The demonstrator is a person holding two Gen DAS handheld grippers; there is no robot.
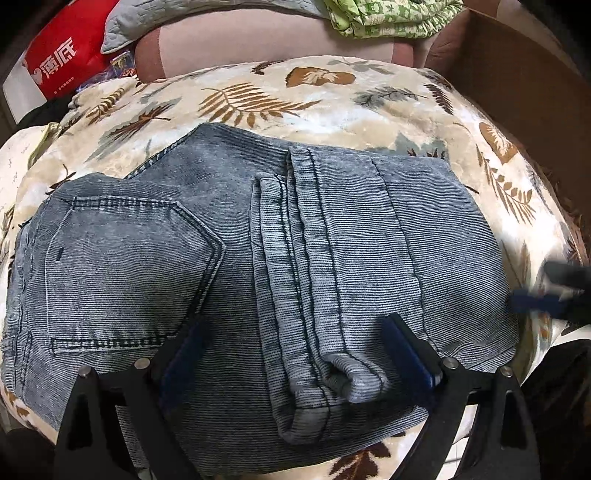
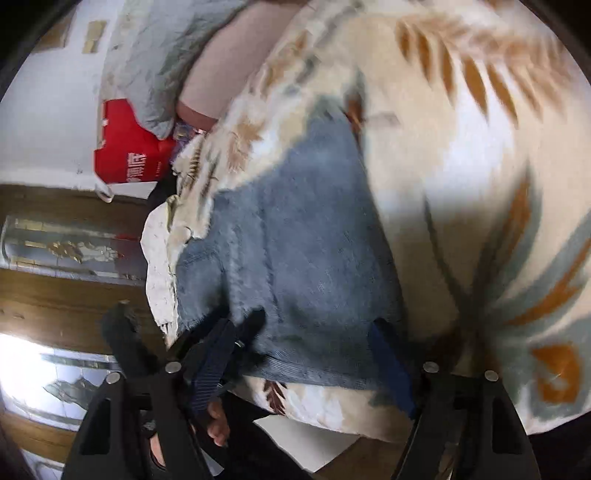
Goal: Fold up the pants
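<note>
Grey-blue denim pants (image 1: 229,266) lie folded on a leaf-print blanket (image 1: 258,96), back pocket at the left and the leg hems doubled over the middle. My left gripper (image 1: 295,354) hovers open over the near edge of the pants, its blue-padded fingers (image 1: 406,354) spread wide and holding nothing. My right gripper (image 2: 314,358) is open at the right end of the pants (image 2: 295,251); its view is blurred. It also shows in the left wrist view (image 1: 554,291) at the right edge, beside the pants.
A red bag (image 1: 62,51) with white characters, a grey quilt (image 1: 155,22) and a pink cushion (image 1: 240,40) lie behind the blanket. Green patterned cloth (image 1: 391,18) is at the back. A brown cardboard box (image 1: 517,74) stands at the right.
</note>
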